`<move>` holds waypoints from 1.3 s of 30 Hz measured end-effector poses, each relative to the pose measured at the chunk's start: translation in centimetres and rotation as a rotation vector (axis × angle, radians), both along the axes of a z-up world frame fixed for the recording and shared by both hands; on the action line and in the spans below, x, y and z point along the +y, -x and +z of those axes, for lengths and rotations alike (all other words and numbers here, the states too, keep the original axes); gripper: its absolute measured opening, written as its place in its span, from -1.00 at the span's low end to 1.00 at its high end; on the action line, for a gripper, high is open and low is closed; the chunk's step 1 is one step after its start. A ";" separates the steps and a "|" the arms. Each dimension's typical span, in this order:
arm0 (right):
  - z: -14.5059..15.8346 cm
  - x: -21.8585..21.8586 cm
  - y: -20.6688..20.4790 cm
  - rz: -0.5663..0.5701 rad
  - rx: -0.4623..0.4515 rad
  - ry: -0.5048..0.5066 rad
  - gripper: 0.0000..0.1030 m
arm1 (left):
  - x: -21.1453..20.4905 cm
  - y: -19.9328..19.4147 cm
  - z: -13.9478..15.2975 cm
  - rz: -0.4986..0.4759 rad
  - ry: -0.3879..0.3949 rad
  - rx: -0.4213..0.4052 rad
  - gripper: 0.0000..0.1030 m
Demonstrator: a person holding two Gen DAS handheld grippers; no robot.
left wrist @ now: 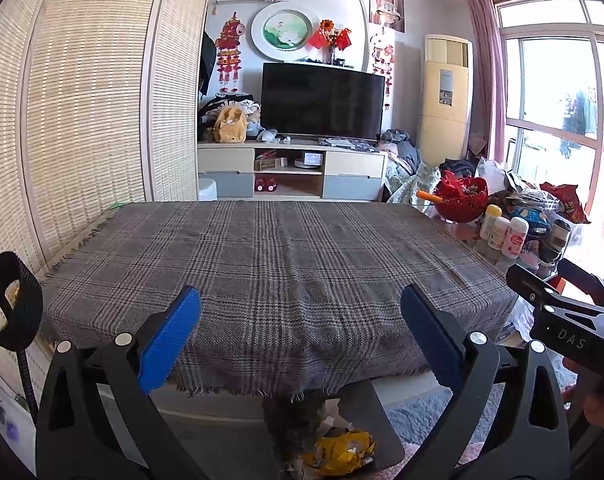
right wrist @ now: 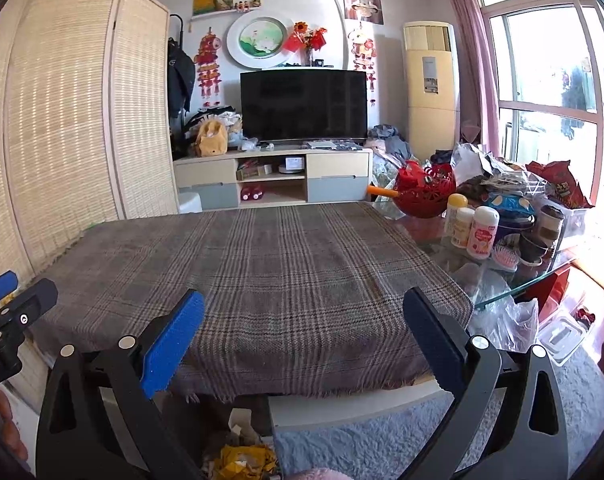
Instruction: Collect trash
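Trash lies low in a dark bin (left wrist: 381, 412) under the table's near edge: a crumpled yellow wrapper (left wrist: 341, 452) and white paper scraps (left wrist: 331, 420). The right wrist view shows the same yellow wrapper (right wrist: 244, 460) and paper (right wrist: 240, 424). My left gripper (left wrist: 300, 340) is open above the plaid tablecloth (left wrist: 282, 264), nothing between its blue pads. My right gripper (right wrist: 302, 340) is open too, over the cloth's right half (right wrist: 286, 272), and empty. Both hover at the near edge, above the trash and apart from it.
A glass table at the right holds a red basket (right wrist: 423, 194), white bottles (right wrist: 481, 232), cups and snack bags (right wrist: 561, 188). A woven folding screen (left wrist: 82, 120) stands left, beside a black round head on a stand (left wrist: 6, 300). Grey rug (right wrist: 361, 440) covers the floor.
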State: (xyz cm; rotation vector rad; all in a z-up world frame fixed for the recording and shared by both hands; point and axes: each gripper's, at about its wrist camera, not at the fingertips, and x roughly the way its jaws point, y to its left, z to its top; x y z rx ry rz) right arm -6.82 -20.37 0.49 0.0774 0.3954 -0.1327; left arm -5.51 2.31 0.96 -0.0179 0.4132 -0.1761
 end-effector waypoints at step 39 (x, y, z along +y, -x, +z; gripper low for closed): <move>-0.1 -0.1 0.0 0.010 0.004 -0.004 0.94 | -0.4 -0.6 -0.1 0.005 -0.017 0.067 0.84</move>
